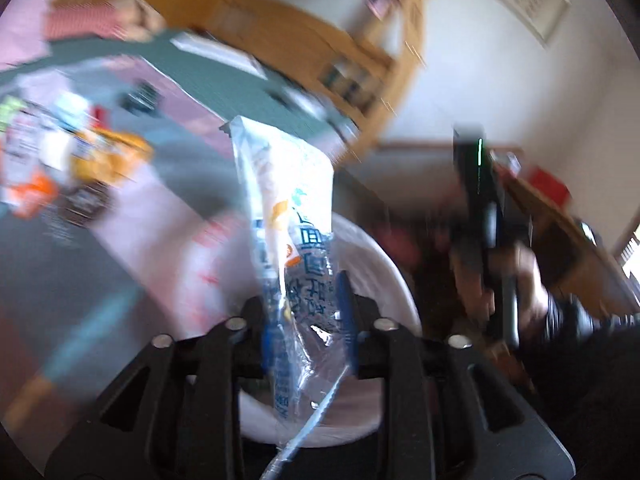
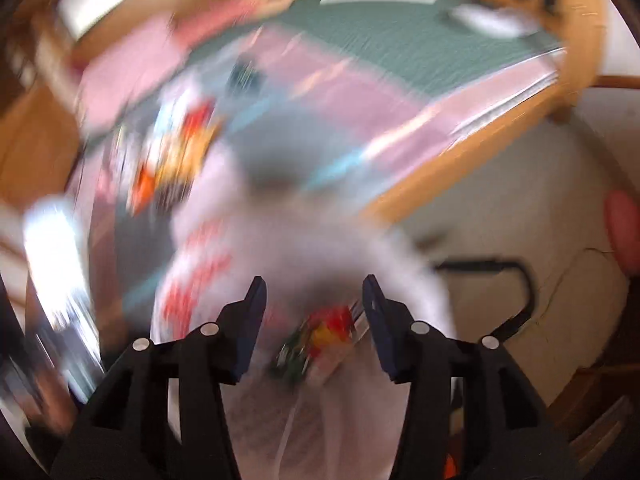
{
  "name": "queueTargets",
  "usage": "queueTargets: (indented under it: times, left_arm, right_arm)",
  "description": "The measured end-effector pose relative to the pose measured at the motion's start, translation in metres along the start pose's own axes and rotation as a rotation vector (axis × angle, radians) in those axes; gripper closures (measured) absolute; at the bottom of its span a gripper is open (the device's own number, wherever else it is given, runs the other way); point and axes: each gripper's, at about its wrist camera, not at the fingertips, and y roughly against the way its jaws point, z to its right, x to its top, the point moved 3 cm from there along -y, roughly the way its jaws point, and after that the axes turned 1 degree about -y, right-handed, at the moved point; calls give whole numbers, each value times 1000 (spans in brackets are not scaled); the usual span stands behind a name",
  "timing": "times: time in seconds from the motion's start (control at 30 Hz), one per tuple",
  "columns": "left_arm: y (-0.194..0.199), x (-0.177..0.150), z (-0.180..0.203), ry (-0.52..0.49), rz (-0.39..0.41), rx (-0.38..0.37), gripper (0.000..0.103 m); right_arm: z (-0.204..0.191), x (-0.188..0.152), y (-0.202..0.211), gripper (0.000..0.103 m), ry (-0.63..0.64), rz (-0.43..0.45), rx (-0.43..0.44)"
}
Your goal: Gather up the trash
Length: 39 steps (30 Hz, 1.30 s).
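The left hand-held gripper (image 1: 308, 320) is clamped on a clear plastic wrapper (image 1: 286, 216) printed with blue characters and an orange mark. The two blue pads pinch it near its lower end, and a crumpled tail hangs below the grip. The wrapper is long and narrow, and its long axis runs straight out along the fingers, away from the camera, with the sealed far end pointing up and slightly left in the left wrist view. It hangs in the air over the white trash bag (image 1: 384, 264), whose rim curves just behind the fingers.

The right hand-held gripper (image 2: 314, 292) has its jaws spread apart with nothing between them. It hovers above the bag's mouth (image 2: 404, 256), where a red and yellow piece of trash (image 2: 320, 332) seems to lie inside, though blur hides the detail.

The step in hand looks like dropping the wrapper into the bag. The next move calls for tipping the wrapper down over the opening, then letting the left jaws part. More wrappers (image 1: 96, 160) lie on the tabletop (image 1: 168, 184), well apart from the bag, so the task appears only partly done.
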Motion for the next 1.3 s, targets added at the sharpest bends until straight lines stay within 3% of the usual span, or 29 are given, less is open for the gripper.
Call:
queueTargets:
  times: [0.03,0.07,0.13,0.23,0.27,0.33,0.37,0.4,0.47,0.53,0.63,0.7,0.77,0.87,0.93,0.97,1.0,1.03,1.1,1.2,1.3]
  left_arm:
    - [-16,-4,7,-3,-45,-14,25]
    - [-26,-7,11,-10,-73,-1,18]
    - [-34,-8,17,-37,-86,29,14]
    - [-11,4,2,15,2,52,14]
    - [6,13,-11,41,42,102,14]
    - [42,32,-39,101,114,253,14]
    - [65,42,-57,161,150,362,14]
    - [87,48,-75,229,174,473,13]
    - [140,53,-116,384,233,767,12]
    - [185,40,-146,487,335,913,11]
    - [217,1,-189,639,423,939,11]
    - [221,-23,-215,788,376,944,11]
    - [228,-42,-230,918,418,862,11]
    - [243,-57,-238,995,449,855,11]
    - [246,-64,-237,1020,454,857,11]
    - [247,-64,-239,1033,462,844,11]
    - [250,-70,-238,1044,470,834,11]
    - [252,-70,-238,1056,483,834,11]
    - [262,-76,-236,1067,509,851,11]
    - [277,-86,-229,1104,581,875,11]
    - [289,-94,-224,1141,647,911,11]
  right_arm:
    - [4,6,7,52,-12,34,-12]
    - [7,14,17,48,-24,80,-16]
    - [5,19,24,39,-24,115,-14]
    - [-13,25,29,38,21,146,2]
    - [-27,29,29,38,50,150,21]
    - [-52,33,24,38,90,149,63]
    - [-65,35,21,38,110,147,80]
    - [-85,37,17,38,139,142,105]
    - [-130,44,3,38,195,121,169]
    - [-176,52,-17,38,244,100,237]
    - [-254,61,-66,38,299,66,277]
    - [-292,64,-97,38,317,70,246]
    - [-331,64,-134,38,353,65,194]
    - [-370,60,-189,31,418,18,94]
    - [-374,57,-213,31,411,-8,53]
    - [-375,55,-221,38,401,-15,50]
    - [-376,53,-224,64,396,-22,58]
    - [-375,51,-224,73,395,-30,61]
    - [-378,45,-214,84,364,-46,112]
    - [-392,16,-179,85,360,-94,288]
    - [-424,-28,-160,85,466,-225,464]
